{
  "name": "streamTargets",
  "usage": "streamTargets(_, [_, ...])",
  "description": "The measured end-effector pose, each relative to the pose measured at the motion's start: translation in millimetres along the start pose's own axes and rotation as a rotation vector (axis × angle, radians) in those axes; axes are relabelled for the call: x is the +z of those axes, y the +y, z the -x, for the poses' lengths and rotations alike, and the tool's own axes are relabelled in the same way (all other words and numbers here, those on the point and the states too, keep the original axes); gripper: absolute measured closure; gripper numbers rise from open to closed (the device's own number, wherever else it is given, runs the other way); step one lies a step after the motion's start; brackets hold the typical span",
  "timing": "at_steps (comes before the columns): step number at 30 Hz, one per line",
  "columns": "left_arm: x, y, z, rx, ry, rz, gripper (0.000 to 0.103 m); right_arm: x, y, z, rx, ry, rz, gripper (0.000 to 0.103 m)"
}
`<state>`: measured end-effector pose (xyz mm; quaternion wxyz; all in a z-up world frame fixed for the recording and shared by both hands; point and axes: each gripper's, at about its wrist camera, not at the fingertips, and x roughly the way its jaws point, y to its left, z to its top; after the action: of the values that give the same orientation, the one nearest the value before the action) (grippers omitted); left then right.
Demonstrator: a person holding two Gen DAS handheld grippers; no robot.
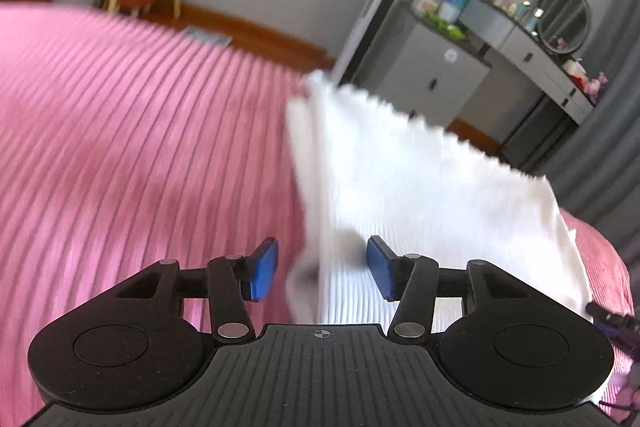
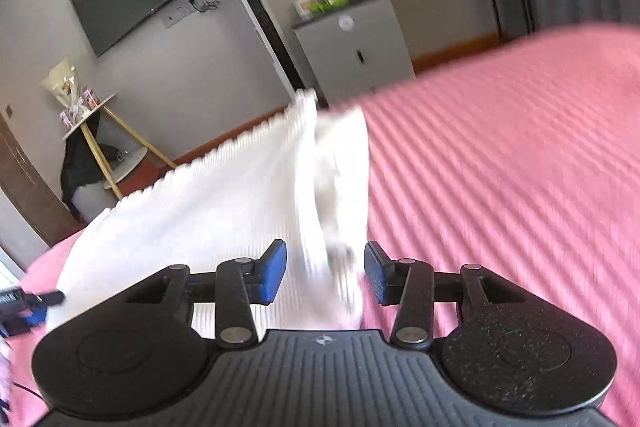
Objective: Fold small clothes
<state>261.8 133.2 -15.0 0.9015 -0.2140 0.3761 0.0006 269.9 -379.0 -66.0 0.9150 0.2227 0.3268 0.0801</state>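
Your left gripper (image 1: 322, 269) has its blue pads spread apart, clamped on nothing, with the left border of the white garment (image 1: 420, 195) running down between them. Your right gripper (image 2: 325, 273) is the same: pads wide, nothing pinched, the garment's (image 2: 224, 211) right border passing through the gap. The garment lies on the pink ribbed bedspread (image 1: 140, 131), between your two tools, blurred in both views. Its far edge is scalloped and sits right at the bed's far edge, with the floor and the grey cabinet (image 1: 436, 79) beyond. In the right view a bunched, doubled strip runs along the garment's right side. Left of your left gripper the bedspread is open pink; right of your right gripper the bedspread (image 2: 520, 167) is open too. Each tool's tip shows at the other view's outer edge, low down, just beside the cloth.
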Motion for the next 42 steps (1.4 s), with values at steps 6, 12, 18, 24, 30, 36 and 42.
streamTargets(6, [-17, 4, 4, -0.047, 0.054, 0.098, 0.047, -7, -2, -1, 0.025, 0.027, -0.046, 0.06])
streamTargets(12, [-13, -5, -12, -0.007, 0.079, 0.05, 0.056, -1, 3, -10, -0.004, 0.072, -0.021, 0.082])
streamTargets(18, [-11, -7, 2, -0.008, 0.035, 0.026, 0.086, 2, 9, 5, -0.032, -0.011, 0.052, 0.095])
streamTargets(24, [-11, -3, -10, 0.062, 0.073, -0.021, 0.082, -6, 3, -16, -0.089, 0.069, 0.074, 0.094])
streamTargets(30, [1, -18, 13, 0.125, 0.009, -0.084, 0.071, 11, 14, 4, -0.097, 0.011, 0.127, 0.084])
streamTargets(36, [25, -46, 7, 0.118, -0.082, -0.149, 0.057, 27, 56, -10, -0.077, -0.077, 0.264, 0.084])
streamTargets(42, [47, -73, -65, 0.188, -0.054, -0.239, 0.057, 56, 99, -89, -0.097, -0.023, 0.35, 0.084])
